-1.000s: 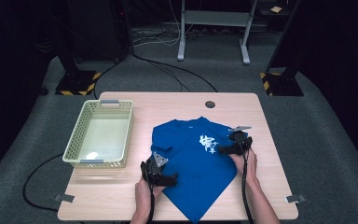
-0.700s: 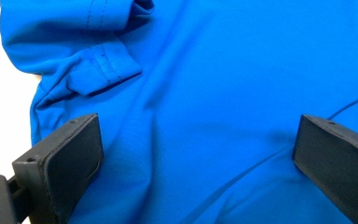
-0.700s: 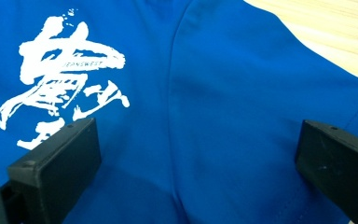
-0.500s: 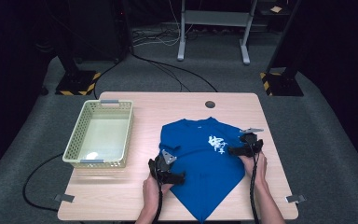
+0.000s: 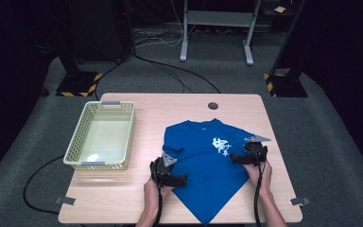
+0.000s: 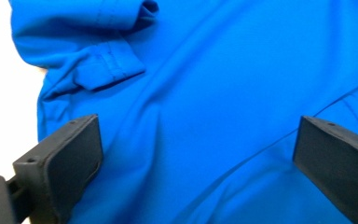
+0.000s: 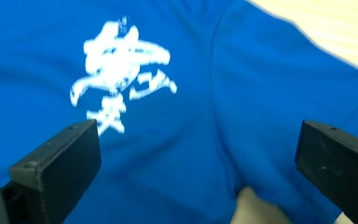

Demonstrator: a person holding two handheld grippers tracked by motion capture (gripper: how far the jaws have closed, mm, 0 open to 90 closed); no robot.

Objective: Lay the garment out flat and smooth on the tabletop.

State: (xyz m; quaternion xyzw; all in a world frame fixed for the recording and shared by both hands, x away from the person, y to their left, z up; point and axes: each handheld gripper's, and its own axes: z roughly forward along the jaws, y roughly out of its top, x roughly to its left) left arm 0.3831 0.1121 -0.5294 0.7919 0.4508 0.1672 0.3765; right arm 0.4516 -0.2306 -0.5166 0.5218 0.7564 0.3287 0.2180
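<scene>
A blue T-shirt (image 5: 203,161) with a white print (image 5: 221,145) lies on the right half of the wooden table (image 5: 170,106), its lower end tapering to a point near the front edge. My left gripper (image 5: 182,180) rests at the shirt's left edge, open, jaws pointing right over the cloth. In the left gripper view the left gripper (image 6: 196,154) spans smooth blue fabric (image 6: 205,93) below a folded sleeve hem (image 6: 109,70). My right gripper (image 5: 238,158) sits at the shirt's right edge, open. In the right gripper view the right gripper (image 7: 198,154) straddles the fabric beside the white print (image 7: 121,74).
A pale yellow mesh basket (image 5: 75,144) stands on the left half of the table and holds nothing. A round cable hole (image 5: 212,105) sits near the table's far edge. Cables trail from both grippers toward the person. Dark floor and stands surround the table.
Both grippers and the shirt have shifted a little to the right. The right gripper has also come slightly nearer the front edge.
</scene>
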